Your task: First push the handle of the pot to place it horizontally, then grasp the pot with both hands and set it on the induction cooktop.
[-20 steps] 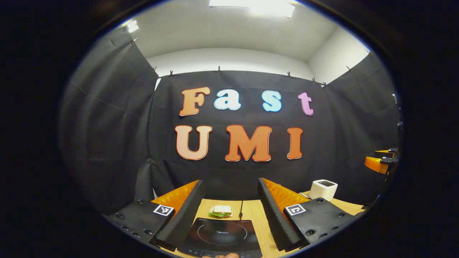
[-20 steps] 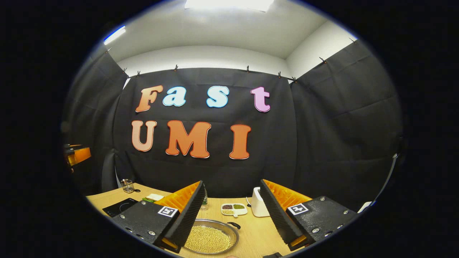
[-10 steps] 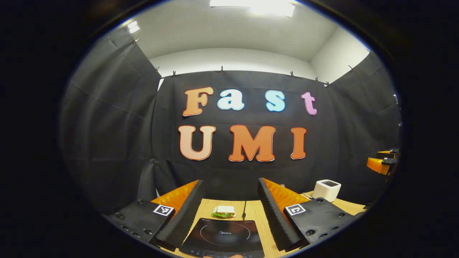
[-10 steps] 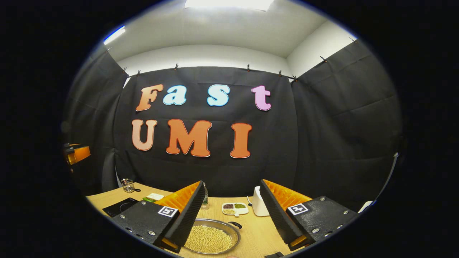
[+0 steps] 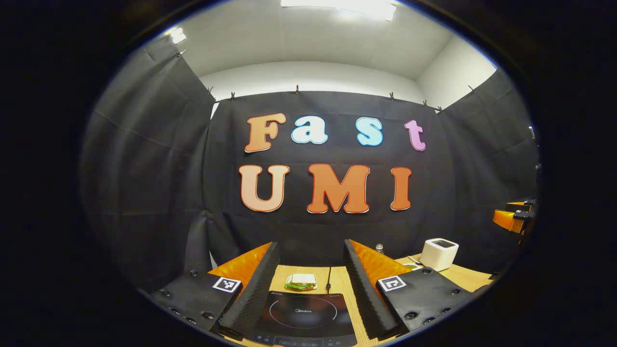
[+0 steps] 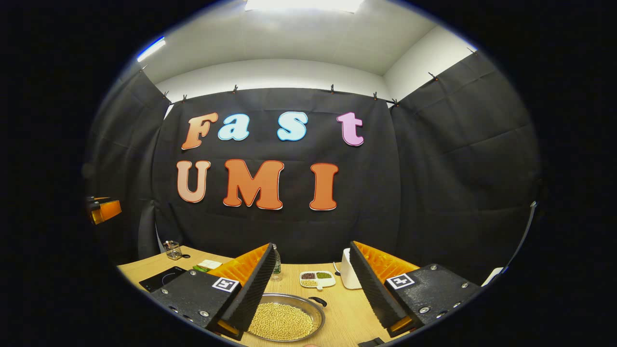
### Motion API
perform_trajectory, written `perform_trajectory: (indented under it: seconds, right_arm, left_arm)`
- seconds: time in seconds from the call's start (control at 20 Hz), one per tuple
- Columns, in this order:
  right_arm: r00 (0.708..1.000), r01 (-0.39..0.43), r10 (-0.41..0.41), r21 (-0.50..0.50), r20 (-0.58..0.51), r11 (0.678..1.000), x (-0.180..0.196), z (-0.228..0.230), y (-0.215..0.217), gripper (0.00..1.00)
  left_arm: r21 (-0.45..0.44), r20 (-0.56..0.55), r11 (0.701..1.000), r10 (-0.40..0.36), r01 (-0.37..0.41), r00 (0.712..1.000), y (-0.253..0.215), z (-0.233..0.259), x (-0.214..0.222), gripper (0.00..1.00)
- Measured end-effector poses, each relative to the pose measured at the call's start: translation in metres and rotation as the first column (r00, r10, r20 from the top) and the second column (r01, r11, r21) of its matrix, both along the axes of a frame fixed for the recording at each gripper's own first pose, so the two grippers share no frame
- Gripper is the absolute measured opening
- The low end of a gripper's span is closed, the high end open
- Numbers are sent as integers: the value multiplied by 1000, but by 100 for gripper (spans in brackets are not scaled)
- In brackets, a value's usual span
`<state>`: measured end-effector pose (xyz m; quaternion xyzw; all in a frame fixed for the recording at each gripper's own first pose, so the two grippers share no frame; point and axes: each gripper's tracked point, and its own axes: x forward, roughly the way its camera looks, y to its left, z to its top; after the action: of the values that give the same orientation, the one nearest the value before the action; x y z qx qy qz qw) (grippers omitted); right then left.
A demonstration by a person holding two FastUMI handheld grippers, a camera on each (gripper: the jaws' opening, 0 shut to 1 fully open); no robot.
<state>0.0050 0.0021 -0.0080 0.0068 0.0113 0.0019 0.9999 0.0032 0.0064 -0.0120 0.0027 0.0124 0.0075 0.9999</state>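
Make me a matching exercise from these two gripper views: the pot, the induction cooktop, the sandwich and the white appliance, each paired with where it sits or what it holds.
Things:
1. pot
2. induction cooktop
3. sandwich
4. white appliance

Descriptions:
A. lies just beyond the cooktop's far edge
B. holds yellow beans
C. stands on the table, off to the right in the left gripper view
D. flat, dark, bare on top

Pairs: 1-B, 2-D, 3-A, 4-C
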Motion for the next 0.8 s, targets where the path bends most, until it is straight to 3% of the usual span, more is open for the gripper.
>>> perform_trajectory:
  seconds: [0.15,0.2,0.4,0.8]
  right_arm:
    - [1000,-27,27,6,-2,1000,-1,-3,7,95]
    - [999,-40,40,6,-2,999,-1,-5,11,100]
    - [997,-77,77,-23,-21,997,-5,-18,23,67]
    - [975,-179,172,-38,-139,983,-12,-66,61,24]
  left_arm:
    - [3,-7,1000,3,-3,1000,1,0,0,87]
    - [4,-8,1000,2,-2,1000,1,-1,0,87]
    - [10,-6,1000,1,-1,1000,-1,0,-2,87]
    - [15,-8,1000,-2,2,1000,0,-2,-6,87]
